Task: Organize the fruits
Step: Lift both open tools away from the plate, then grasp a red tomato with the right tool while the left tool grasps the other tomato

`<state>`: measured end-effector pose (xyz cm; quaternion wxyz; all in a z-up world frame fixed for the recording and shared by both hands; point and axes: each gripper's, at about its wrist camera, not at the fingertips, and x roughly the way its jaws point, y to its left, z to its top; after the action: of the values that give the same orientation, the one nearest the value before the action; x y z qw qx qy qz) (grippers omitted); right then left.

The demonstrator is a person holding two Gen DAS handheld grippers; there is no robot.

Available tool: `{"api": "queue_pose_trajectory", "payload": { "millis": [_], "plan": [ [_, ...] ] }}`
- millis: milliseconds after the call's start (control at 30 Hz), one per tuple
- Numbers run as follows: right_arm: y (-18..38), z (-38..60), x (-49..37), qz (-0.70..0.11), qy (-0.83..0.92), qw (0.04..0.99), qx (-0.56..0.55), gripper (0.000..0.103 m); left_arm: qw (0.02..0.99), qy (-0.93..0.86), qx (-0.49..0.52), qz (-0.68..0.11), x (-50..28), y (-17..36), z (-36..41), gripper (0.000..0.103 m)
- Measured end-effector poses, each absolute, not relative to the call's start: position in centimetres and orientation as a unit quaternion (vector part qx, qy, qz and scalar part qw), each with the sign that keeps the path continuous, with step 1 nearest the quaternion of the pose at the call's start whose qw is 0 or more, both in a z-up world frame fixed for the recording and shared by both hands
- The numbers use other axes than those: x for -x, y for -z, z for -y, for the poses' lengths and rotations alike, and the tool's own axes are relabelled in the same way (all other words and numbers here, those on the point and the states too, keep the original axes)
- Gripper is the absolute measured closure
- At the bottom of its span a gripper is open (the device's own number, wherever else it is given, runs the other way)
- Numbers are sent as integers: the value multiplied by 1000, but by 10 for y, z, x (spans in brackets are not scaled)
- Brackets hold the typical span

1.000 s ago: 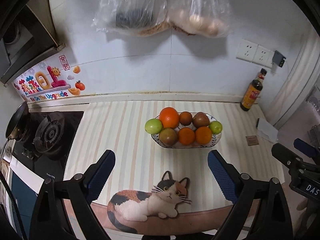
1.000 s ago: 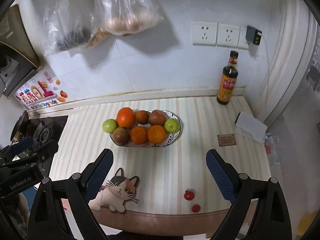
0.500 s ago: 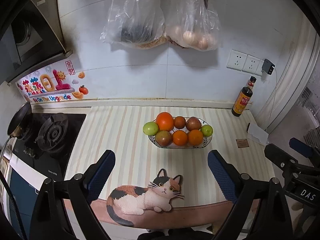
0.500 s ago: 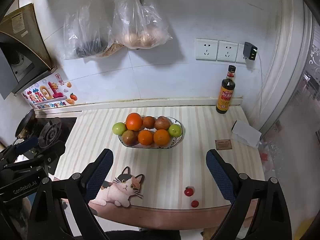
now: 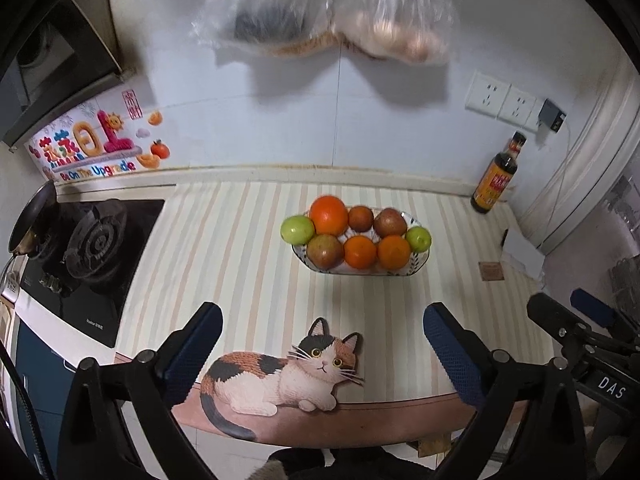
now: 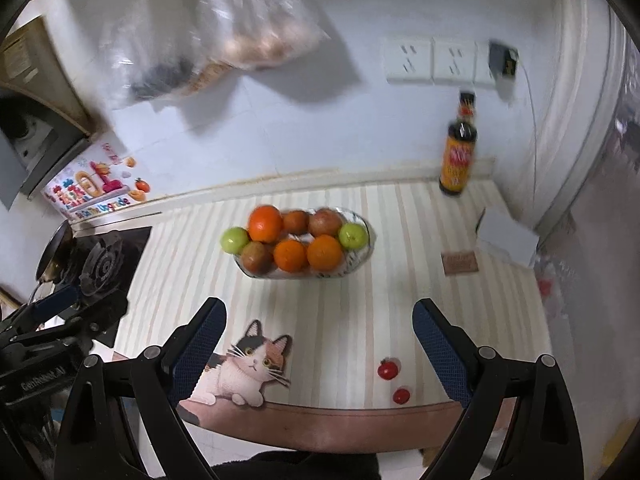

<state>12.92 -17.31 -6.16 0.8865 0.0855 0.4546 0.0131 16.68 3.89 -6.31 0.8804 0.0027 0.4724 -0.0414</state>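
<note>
Now both tools hang wide open and empty above the counter's near edge — left gripper [image 5: 322, 328], jaws just widened, nothing between them, and right gripper [image 6: 320, 320] — with the fruit bowl [image 6: 362, 254] ahead mid-counter and two cherry tomatoes [image 6: 388, 369] near the right gripper.

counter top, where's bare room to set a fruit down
Free: the striped counter between the stove and the fruit bowl, and the strip between bowl and cat mat. Crowded: the bowl itself, the front right by two small tomatoes, and the right corner by the bottle.
</note>
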Motion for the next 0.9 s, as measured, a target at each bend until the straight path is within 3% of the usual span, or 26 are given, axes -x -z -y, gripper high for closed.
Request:
{"api": "queue_pose_trajectory", "payload": {
  "millis": [300,433,633,900],
  "plan": [
    [207,257,-143,-564,50,810,-152,7,815,71,-69,-572,-209,169,28,0],
    [269,280,-138,-602,51,776,-181,35,770,83,-90,-626,-217,226,59,0],
    [329,289,-127,-628,39,750,-204,38,721,89,-120,-677,-218,284,91,0],
    [351,282,-121,-636,13,750,-181,63,706,106,-138,-687,-214,302,120,0]
  ]
}}
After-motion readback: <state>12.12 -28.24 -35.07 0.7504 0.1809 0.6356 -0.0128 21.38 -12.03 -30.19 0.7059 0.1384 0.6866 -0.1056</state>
